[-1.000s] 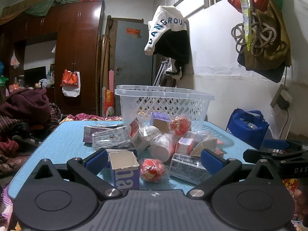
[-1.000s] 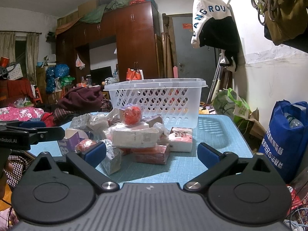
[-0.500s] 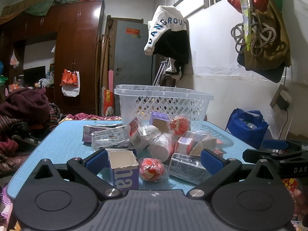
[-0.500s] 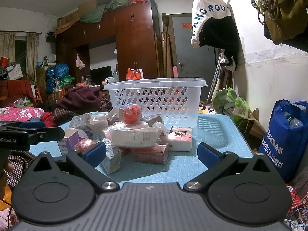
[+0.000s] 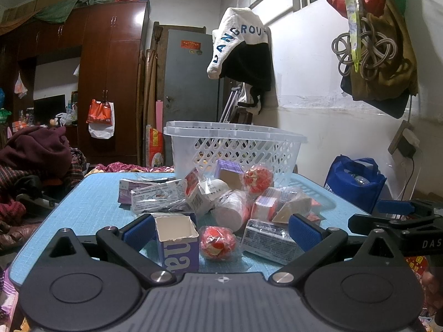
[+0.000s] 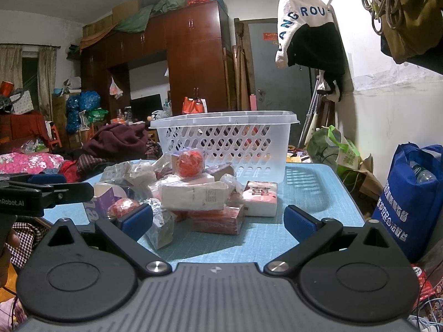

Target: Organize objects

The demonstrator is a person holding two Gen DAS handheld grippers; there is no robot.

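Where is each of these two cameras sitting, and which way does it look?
Left wrist: on the left gripper, open, facing the purple carton and pile; the right gripper pokes in at right.
Right wrist: on the right gripper, open, facing the pile; the left gripper shows at left.
Shared: white basket, blue table.

Both wrist cameras sit low at the near table edge (image 5: 91,193), looking forward between spread fingers (image 5: 138,231) toward the white basket (image 5: 235,141). Left view stands left of the right; both share the packet pile (image 6: 193,191).
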